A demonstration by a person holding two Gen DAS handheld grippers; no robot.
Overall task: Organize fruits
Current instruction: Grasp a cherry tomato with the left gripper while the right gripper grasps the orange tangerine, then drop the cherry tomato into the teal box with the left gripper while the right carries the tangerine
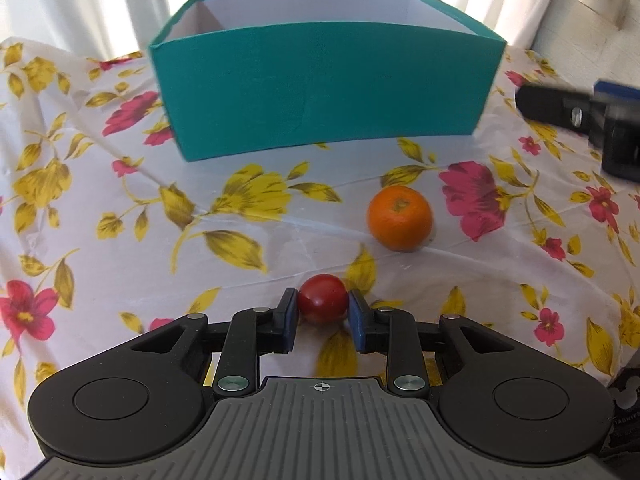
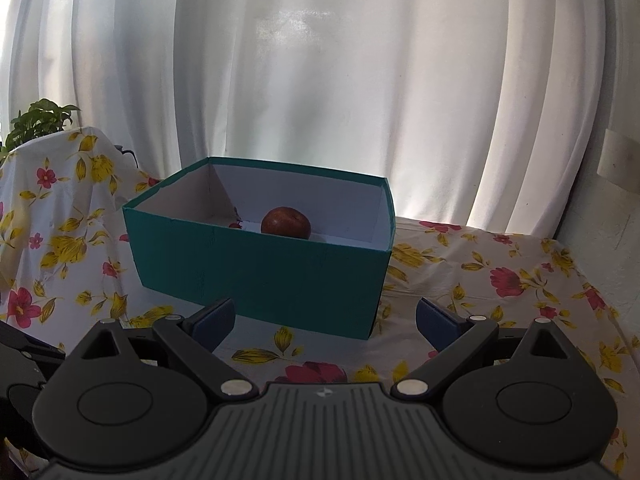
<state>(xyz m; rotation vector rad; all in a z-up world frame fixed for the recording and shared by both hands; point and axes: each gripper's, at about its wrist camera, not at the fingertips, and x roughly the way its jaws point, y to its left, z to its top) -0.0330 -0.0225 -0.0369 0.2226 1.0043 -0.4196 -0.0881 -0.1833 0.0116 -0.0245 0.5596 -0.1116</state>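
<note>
A small red fruit (image 1: 322, 298) lies on the flowered tablecloth (image 1: 120, 216), and my left gripper (image 1: 323, 305) is shut on it, a blue pad against each side. An orange (image 1: 400, 218) rests on the cloth a little beyond it, to the right. Farther back stands an open teal box (image 1: 324, 88). In the right wrist view the box (image 2: 260, 272) holds a dark red apple (image 2: 286, 221) on its white floor. My right gripper (image 2: 325, 322) hovers open in front of the box's near wall with nothing between its fingers.
One finger (image 1: 548, 106) of the right gripper reaches in from the right edge of the left wrist view, beside the box. White curtains (image 2: 320, 80) hang behind the table. A green plant (image 2: 38, 120) stands at the far left behind draped cloth.
</note>
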